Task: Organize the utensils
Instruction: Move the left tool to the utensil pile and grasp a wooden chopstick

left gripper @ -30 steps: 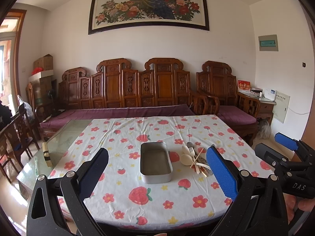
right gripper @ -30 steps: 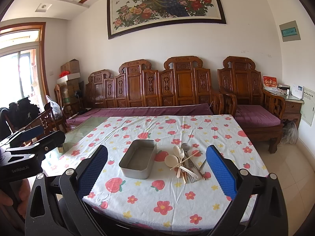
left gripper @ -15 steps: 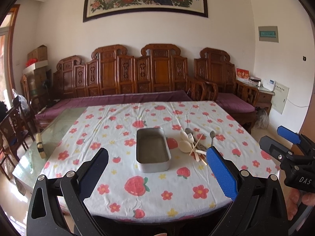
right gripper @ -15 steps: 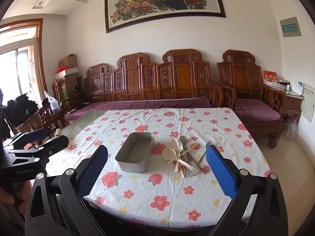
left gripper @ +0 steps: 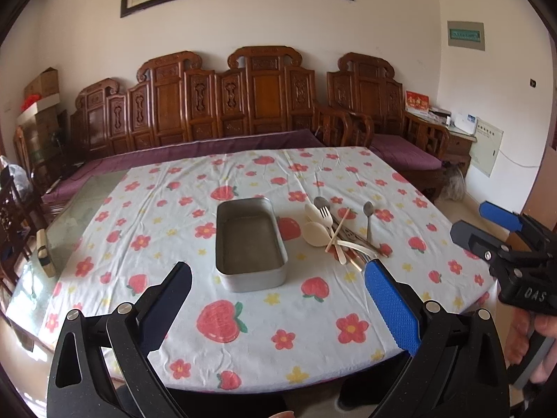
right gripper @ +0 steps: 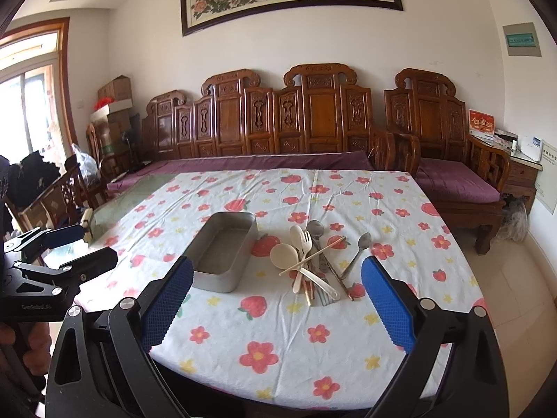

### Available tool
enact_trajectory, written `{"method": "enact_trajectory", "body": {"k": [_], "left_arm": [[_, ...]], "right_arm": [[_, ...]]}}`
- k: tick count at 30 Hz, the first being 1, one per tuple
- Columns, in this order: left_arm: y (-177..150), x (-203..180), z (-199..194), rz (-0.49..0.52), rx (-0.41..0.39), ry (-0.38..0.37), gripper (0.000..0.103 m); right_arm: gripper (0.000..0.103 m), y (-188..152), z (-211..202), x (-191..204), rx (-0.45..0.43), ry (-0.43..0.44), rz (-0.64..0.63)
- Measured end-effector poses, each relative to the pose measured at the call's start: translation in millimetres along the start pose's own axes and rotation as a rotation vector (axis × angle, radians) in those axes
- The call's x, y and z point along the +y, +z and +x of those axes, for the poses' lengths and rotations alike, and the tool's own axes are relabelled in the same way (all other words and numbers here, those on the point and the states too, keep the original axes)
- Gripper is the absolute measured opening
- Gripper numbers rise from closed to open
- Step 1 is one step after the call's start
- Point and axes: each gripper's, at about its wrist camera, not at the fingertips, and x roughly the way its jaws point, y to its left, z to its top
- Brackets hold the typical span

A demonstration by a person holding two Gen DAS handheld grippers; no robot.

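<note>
Strawberry-and-flower tablecloth (left gripper: 222,320) over a glass-topped table, carved wooden sofa behind it, so that's the work surface. The stuff to sort is a messy utensil pile (right gripper: 313,264), sitting right beside the right-hand side of an empty metal tin (right gripper: 222,254) in the middle of the table.

The pile is the tricky bit. There's a cream plastic spoon (right gripper: 283,254), a cream plastic fork (right gripper: 305,240), a loose chopstick (right gripper: 313,254) lying across them, and a couple of steel spoons, one of which (right gripper: 358,247) lies a bit apart on the right. Plastic ones should be featherlight and a little bendy, steel ones stiff and slick, and everything lies flat on cloth, so I'd guess pinching from above at a handle is the way to go, not the bowl end. The apart steel spoon looks like the easiest first grab since nothing's stacked on it. The chopstick is thin and will probably roll or drag its neighbours.

The tin looks light and rigid, likely to slide if bumped.

Both tools hang over the near table edge, well short of everything. The left gripper (left gripper: 278,303) has its jaws spread wide with nothing between them, and the right gripper (right gripper: 276,299) is the same, gaping and empty, roughly lined up with the pile.
</note>
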Motion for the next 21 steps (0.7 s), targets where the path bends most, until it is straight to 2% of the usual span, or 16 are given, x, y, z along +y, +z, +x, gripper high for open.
{"method": "enact_trajectory", "body": {"k": [4,10,16,21], "left_arm": [[3,-4,19,0.017,0.019,-0.034,0.097],[10,-16,58,0.067,0.055,-0.081,0.097],[15,-37,112,0.112,0.123,-0.136,0.096],[16,-62,158,0.177,0.189,-0.161,0.085]], "right_arm": [[0.092,3,23,-14,0.042,-0.02,-0.053],[0.083,0,86,-51,0.141,-0.037,-0.072],[0.071,-16,154,-77,0.254,0.02,-0.051],[0.069,-30,182,-95,0.314,0.007,-0.048]]}}
